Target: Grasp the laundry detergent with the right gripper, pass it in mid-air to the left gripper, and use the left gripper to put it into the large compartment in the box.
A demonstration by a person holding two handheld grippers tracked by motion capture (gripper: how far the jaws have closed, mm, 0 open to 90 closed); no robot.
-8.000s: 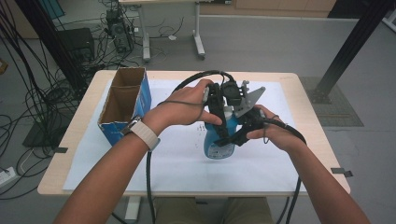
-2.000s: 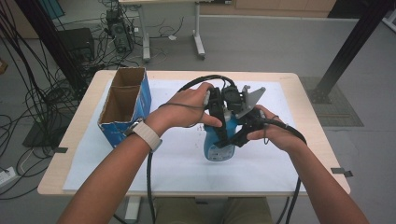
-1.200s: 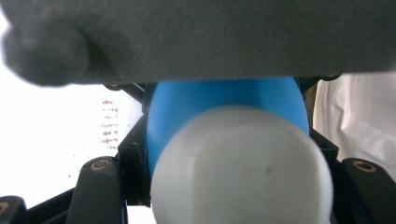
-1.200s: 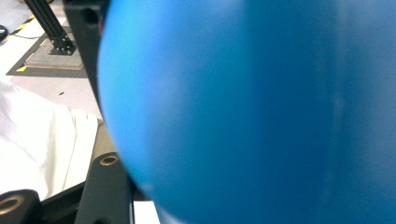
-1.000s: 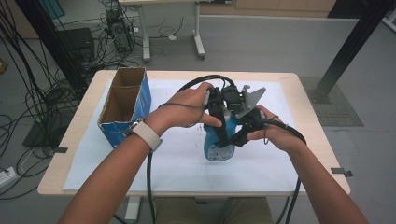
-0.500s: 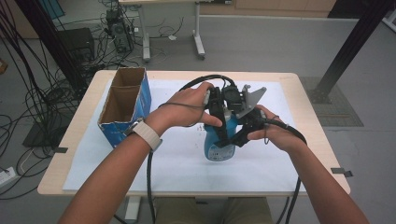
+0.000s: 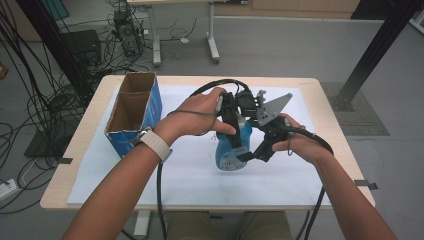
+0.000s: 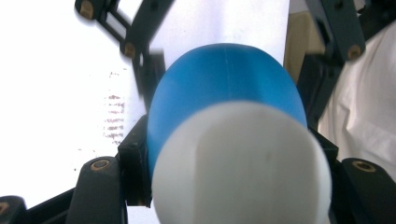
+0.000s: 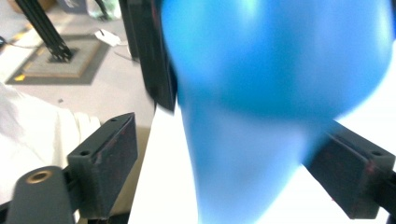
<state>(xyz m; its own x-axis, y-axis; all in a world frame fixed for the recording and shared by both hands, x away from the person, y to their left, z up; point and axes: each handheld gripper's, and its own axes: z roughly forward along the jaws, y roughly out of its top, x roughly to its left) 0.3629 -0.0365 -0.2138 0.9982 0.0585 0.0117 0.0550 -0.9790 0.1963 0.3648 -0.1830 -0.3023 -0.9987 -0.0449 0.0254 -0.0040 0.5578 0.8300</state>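
Observation:
A blue bottle (image 7: 230,150) with a white cap (image 8: 243,163) stands upright over the white sheet (image 7: 190,175) at mid-table. My left gripper (image 7: 235,124) comes from above and is shut on the bottle's neck, its pads (image 8: 133,163) pressing both sides below the cap. My right gripper (image 7: 251,153) reaches in from the right around the bottle's lower body (image 9: 271,70). Its jaws have just been opening; the bottle is still between them, and a gap shows beside the left pad (image 9: 105,156).
An open cardboard box (image 7: 132,112) with blue sides lies at the table's left. The white sheet covers most of the wooden tabletop (image 7: 330,100). Cables (image 7: 40,105) pile on the floor to the left, and a black post base (image 7: 350,100) stands beyond the right corner.
Both hands and the bottle keep their places in the high view. No clear difference shows there.

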